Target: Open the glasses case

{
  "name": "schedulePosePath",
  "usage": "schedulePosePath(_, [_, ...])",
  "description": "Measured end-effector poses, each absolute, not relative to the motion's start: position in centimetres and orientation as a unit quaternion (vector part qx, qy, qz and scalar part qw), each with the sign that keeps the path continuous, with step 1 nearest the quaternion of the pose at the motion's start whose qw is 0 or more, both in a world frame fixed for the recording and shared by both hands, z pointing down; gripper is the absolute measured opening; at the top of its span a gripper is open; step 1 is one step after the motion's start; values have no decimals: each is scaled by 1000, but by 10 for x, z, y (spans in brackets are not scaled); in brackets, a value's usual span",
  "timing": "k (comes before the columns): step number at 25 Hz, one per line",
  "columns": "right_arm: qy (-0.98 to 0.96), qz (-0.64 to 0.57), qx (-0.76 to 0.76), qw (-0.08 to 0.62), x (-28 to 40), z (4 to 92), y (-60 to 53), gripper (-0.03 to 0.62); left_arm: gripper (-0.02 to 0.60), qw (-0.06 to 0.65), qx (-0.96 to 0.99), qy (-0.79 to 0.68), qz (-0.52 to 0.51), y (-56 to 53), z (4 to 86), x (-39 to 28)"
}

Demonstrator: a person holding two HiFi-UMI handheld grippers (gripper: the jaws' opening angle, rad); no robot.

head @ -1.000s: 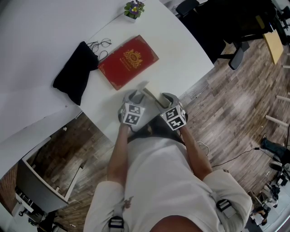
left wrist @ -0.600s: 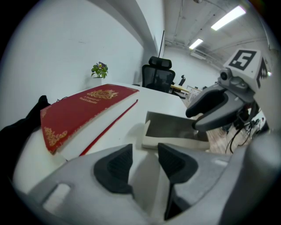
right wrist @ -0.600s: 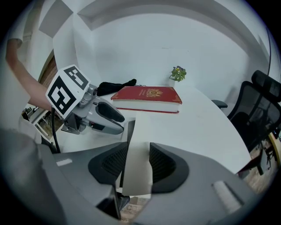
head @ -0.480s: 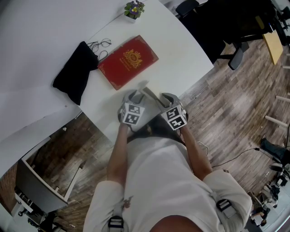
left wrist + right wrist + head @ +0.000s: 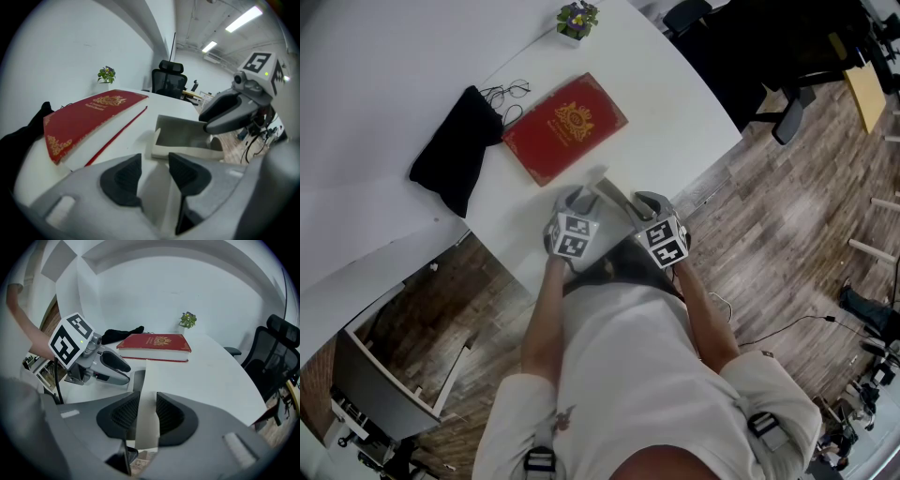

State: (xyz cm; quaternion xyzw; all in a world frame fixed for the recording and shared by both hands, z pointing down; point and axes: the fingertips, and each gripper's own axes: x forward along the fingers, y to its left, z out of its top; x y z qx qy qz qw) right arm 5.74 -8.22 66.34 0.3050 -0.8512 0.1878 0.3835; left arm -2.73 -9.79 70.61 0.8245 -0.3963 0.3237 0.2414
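Observation:
The pale glasses case [image 5: 605,187] lies near the table's front edge, between my two grippers. Its grey inside [image 5: 187,136] shows, and the lid stands raised. My left gripper [image 5: 154,164] is shut on the case's near edge and holds it down. My right gripper [image 5: 147,411] has the white lid [image 5: 146,380] between its pads, and its jaws are closing on it. In the head view, the left gripper [image 5: 581,195] and the right gripper [image 5: 630,202] sit side by side over the case.
A red book [image 5: 565,127] lies just beyond the case. A black pouch [image 5: 455,155] and spectacles [image 5: 508,92] lie to its left, and a small potted plant [image 5: 577,19] stands farther back. The table edge [image 5: 712,155] curves at the right, with black chairs [image 5: 787,103] past it.

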Motion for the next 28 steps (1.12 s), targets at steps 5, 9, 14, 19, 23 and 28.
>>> schedulePosePath(5, [-851,188,308,381,60,661,-84,103,183,240,824,-398,323,-98,706,-27])
schedulePosePath(9, [-851,188,310,380,61,661,-86,94,183,239,824,-400,322,-98,706,-27])
schedulePosePath(14, [-851,188,310,379,62,659,-87,86,183,242,823,-401,322,-98,703,-27])
schedulePosePath(19, [-850,188,312,379,65,661,-90,75,183,243,822,-403,322,-99,705,-27])
schedulePosePath(23, [-850,189,314,379,67,661,-93,67,183,243,822,-404,320,-98,709,-27])
schedulePosePath(28, [-849,190,315,380,70,661,-96,58,183,245,821,-405,321,-98,707,-27])
